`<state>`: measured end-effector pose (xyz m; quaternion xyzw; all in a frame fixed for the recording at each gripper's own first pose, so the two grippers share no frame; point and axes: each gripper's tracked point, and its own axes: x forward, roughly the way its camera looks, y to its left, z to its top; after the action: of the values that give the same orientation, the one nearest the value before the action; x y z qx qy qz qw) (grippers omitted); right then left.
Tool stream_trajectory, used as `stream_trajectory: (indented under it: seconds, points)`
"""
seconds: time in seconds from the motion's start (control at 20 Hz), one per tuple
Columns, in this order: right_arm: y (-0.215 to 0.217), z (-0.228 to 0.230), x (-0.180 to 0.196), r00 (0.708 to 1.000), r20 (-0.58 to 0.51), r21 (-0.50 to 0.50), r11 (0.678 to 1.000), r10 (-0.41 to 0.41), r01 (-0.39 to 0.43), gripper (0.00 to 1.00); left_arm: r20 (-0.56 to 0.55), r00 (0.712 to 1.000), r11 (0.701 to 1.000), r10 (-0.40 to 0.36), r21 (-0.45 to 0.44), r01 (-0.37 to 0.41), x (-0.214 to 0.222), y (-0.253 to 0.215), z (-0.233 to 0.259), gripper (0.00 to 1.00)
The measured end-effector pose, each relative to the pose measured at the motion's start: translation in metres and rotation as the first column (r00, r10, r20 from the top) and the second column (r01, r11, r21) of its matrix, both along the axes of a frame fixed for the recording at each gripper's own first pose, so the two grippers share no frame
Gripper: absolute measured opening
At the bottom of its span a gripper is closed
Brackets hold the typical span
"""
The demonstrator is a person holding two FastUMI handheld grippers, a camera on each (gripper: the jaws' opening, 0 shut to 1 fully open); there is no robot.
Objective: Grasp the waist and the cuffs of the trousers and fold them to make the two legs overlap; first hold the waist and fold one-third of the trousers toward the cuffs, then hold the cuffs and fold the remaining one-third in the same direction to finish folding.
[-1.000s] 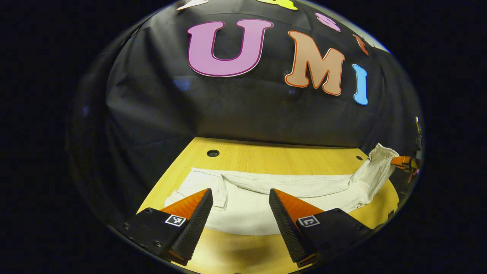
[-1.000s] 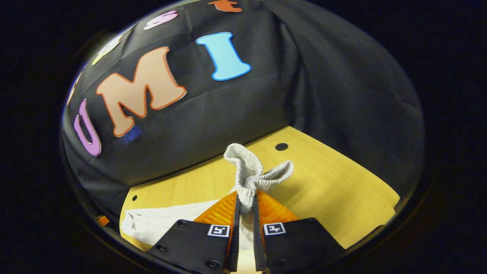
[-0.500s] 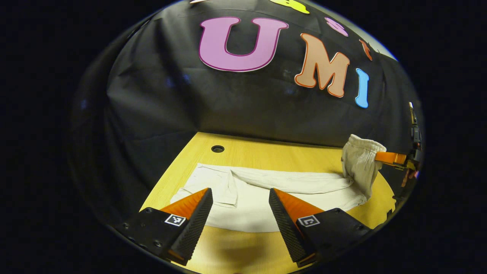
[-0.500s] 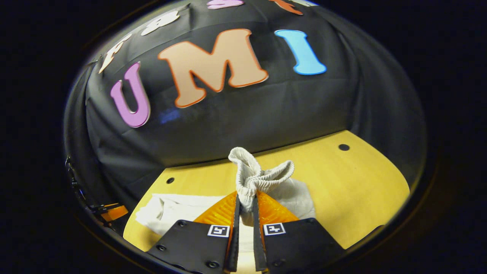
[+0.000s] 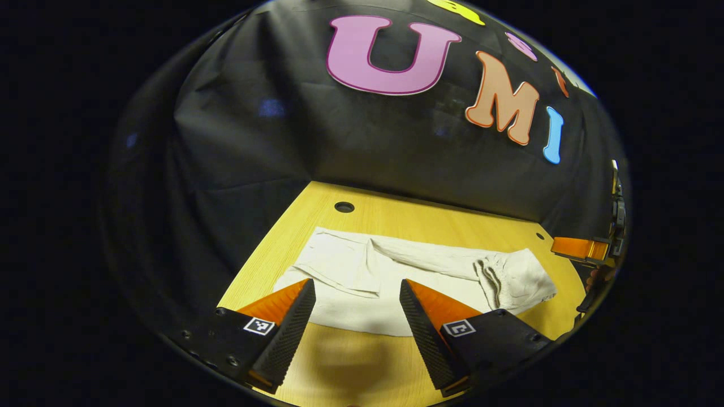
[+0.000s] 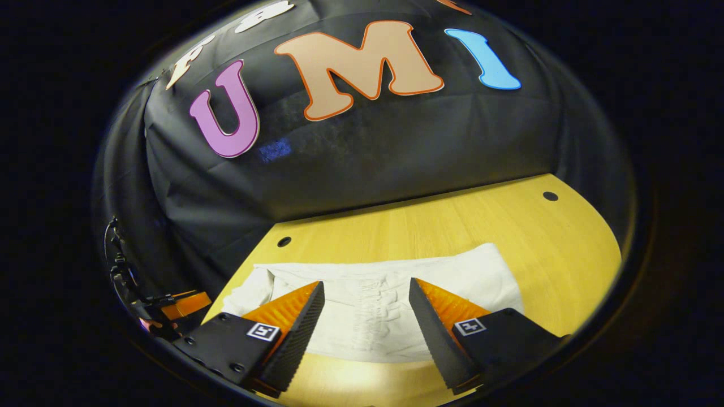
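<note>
Released since before, the waist lies folded over the trousers; both grippers' fingers spread apart.

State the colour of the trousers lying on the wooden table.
The cloth trousers are plain off-white, clearest in the right gripper view.

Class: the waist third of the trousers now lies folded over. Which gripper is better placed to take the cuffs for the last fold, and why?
Probably the left gripper. It hovers open over the cuff end of the trousers, while the right gripper sits open above the folded waist at the other end.
</note>
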<state>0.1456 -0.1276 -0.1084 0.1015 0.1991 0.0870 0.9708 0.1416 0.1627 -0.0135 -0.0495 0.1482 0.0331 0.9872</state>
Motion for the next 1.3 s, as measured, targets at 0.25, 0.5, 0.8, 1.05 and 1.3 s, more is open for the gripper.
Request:
stream_trajectory:
  seconds: [0.25, 0.5, 0.8, 1.05, 1.3]
  points:
    - [-0.026, -0.006, -0.013, 0.998, -0.003, -0.086, 0.995, -0.058, 0.057, 0.96, -0.039, 0.999, 0.999, 0.035, -0.001, -0.035, 0.007, 0.024, -0.021, 0.92]
    - [-0.061, -0.019, -0.027, 0.993, -0.038, -0.123, 0.987, -0.113, 0.108, 0.96, -0.066, 0.996, 0.998, 0.057, 0.018, -0.056, 0.022, 0.056, -0.04, 0.92]
    - [-0.094, -0.026, -0.038, 0.983, -0.065, -0.151, 0.976, -0.171, 0.159, 0.97, -0.12, 0.992, 0.996, 0.05, 0.073, -0.041, 0.052, 0.079, -0.07, 0.92]
    - [-0.111, -0.027, -0.043, 0.977, -0.074, -0.158, 0.97, -0.2, 0.187, 0.91, -0.166, 0.986, 0.997, 0.031, 0.077, -0.018, 0.058, 0.08, -0.087, 0.92]
    - [-0.115, -0.028, -0.046, 0.973, -0.09, -0.113, 0.973, -0.214, 0.204, 0.91, -0.174, 0.984, 0.997, 0.035, 0.077, -0.022, 0.063, 0.08, -0.091, 0.91]
